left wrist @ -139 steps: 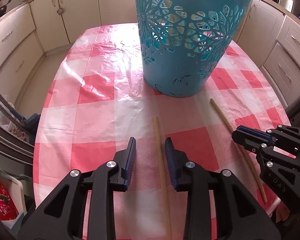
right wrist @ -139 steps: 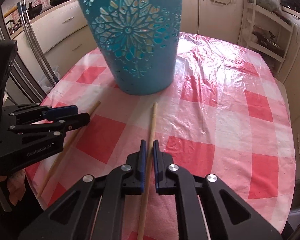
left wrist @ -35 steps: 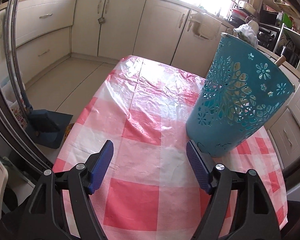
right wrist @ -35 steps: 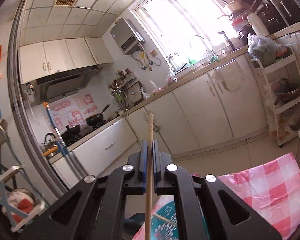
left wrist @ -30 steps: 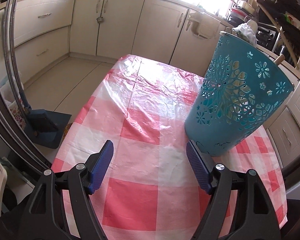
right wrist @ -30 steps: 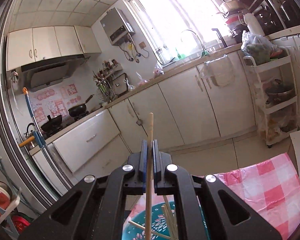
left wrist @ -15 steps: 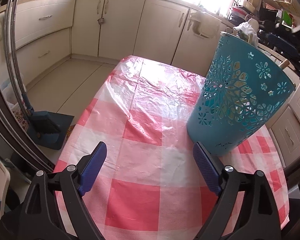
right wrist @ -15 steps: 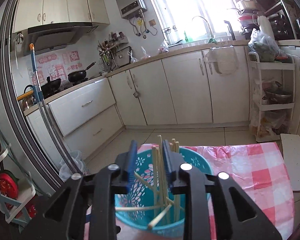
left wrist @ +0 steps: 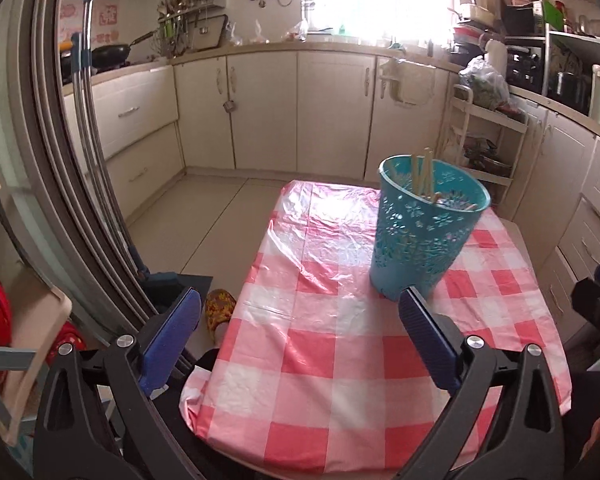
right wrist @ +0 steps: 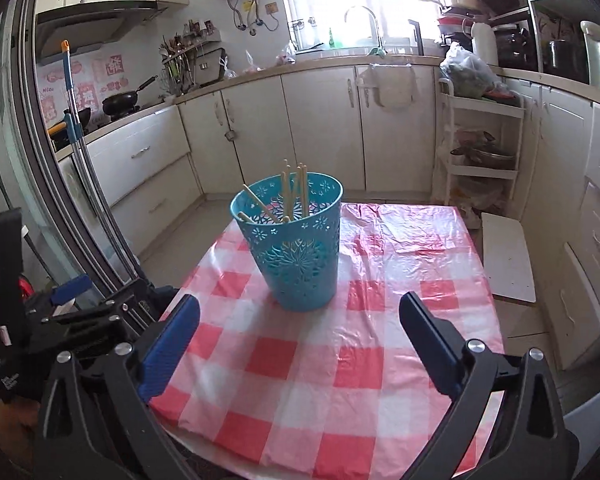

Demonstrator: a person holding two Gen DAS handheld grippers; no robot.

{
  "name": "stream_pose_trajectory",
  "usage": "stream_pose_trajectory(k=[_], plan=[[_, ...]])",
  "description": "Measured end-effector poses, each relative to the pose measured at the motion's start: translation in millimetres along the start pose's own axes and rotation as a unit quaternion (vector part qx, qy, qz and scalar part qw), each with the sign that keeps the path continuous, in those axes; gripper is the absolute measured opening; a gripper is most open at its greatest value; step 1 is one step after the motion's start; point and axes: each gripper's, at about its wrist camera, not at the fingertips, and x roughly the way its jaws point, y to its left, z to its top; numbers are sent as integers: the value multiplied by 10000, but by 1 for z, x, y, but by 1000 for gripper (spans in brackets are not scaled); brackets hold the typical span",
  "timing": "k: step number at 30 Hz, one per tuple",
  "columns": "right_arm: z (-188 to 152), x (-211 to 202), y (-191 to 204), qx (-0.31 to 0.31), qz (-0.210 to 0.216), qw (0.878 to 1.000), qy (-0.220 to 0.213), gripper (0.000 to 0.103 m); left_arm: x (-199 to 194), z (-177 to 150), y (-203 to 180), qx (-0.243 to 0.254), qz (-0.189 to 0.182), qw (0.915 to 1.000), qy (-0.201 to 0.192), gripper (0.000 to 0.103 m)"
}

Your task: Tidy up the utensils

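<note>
My right gripper [right wrist: 299,338] has just been opening its jaws, and nothing sits between them now: the thin wooden chopstick they pinched a second ago stands with the other wooden chopsticks [right wrist: 294,194] in the perforated teal plastic basket [right wrist: 298,254] at the frame's centre. My left gripper [left wrist: 300,336] has been spreading wider too and hangs empty. The basket [left wrist: 422,236] rests upright on the table under its red-and-white checked plastic cloth [left wrist: 340,360], which shows no stray sticks, so I judge the sorting finished.
</note>
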Motion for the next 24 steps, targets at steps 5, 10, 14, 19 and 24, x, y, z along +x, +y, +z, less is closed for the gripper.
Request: stream_pose_trajectory(k=[5,10,14,19,24], plan=[[1,-45,11,45,-69,10000,-40,96,-59,6,2,270,-396,9988,140,95],[-2,-89,23,193,-34,9995,-228,96,-109,-1,9,78,-372,9992,85,95],[-12,-115,30,419,-2,9988,-262,96,-136,-12,14,81,58,9999,114,95],[-36,-143,45,556,-57,9973,-466,96,-162,-22,22,-9,217,9997,139,95],[-42,-158,64,261,-74,9977,-625,96,-182,-25,15,155,224,9996,-61,95]])
